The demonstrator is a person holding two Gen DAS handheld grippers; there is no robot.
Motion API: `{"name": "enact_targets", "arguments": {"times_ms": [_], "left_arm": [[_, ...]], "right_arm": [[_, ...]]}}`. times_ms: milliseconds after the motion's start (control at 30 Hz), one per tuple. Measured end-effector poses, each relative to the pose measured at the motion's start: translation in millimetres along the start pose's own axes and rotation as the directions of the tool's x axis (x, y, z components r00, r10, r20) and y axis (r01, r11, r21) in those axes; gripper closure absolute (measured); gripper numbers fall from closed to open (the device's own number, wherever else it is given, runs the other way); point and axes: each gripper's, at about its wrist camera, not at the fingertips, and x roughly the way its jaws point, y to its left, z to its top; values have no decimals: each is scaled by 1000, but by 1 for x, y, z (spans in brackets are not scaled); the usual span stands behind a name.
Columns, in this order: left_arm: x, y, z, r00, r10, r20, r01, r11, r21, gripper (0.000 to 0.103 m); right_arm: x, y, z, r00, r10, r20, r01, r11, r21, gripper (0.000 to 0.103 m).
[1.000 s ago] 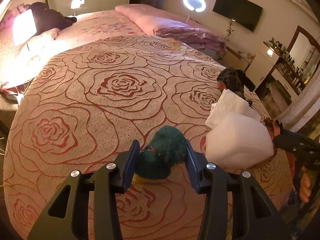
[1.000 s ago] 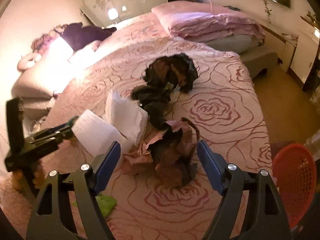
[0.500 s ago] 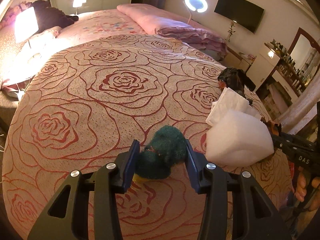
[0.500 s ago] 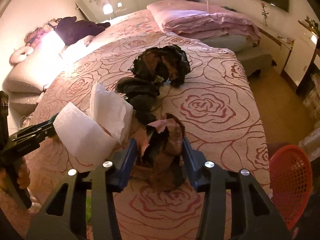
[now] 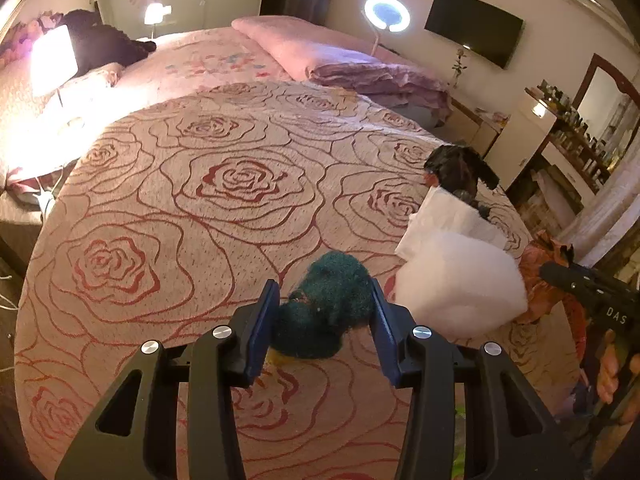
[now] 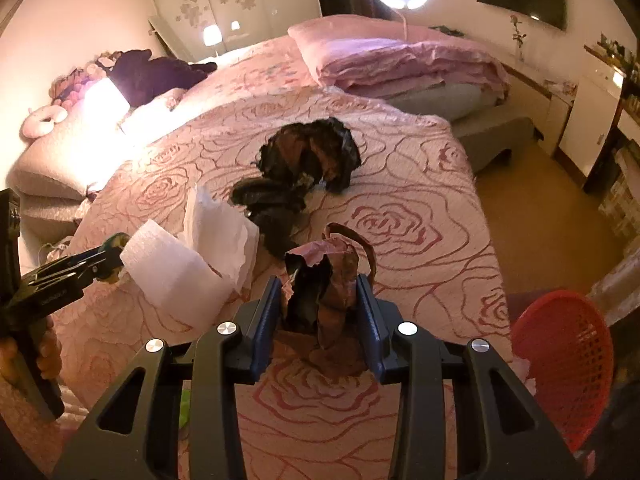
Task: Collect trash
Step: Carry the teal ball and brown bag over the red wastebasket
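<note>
From the left wrist view, the left gripper (image 5: 324,320) has its jaws partly closed on a dark green fuzzy wad (image 5: 326,306), pinched from both sides so it can be carried off the bed (image 5: 160,208); it angles steeply down over the rose-patterned bedspread, with a white foam sheet (image 5: 460,284) and a white paper towel (image 5: 448,216) lying just to its right. From the right wrist view, the right gripper (image 6: 318,312) is tilted down the same way, its jaws closing around a crumpled brown paper bag (image 6: 328,280) that stands between the blue pads, apparently squeezed ready to lift. A heap of black crumpled wrapping (image 6: 308,160) waits further up the bed, and a red mesh basket (image 6: 564,364) sits off the bed's edge at the right, likely where the trash goes.
</note>
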Motion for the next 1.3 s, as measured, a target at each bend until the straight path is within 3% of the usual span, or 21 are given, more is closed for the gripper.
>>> {"name": "enact_targets", "arguments": {"times_ms": [700, 1000, 1300], "left_arm": [[-38, -39, 28, 995, -16, 103, 9, 997, 71, 61], [-44, -87, 37, 989, -86, 121, 65, 983, 172, 60], [-25, -152, 35, 982, -177, 62, 153, 949, 277, 60]], "right_arm": [[-31, -23, 2, 998, -1, 68, -3, 998, 55, 66], [-52, -45, -2, 994, -32, 109, 21, 995, 98, 66], [-71, -76, -12, 987, -89, 135, 66, 983, 169, 66]]}}
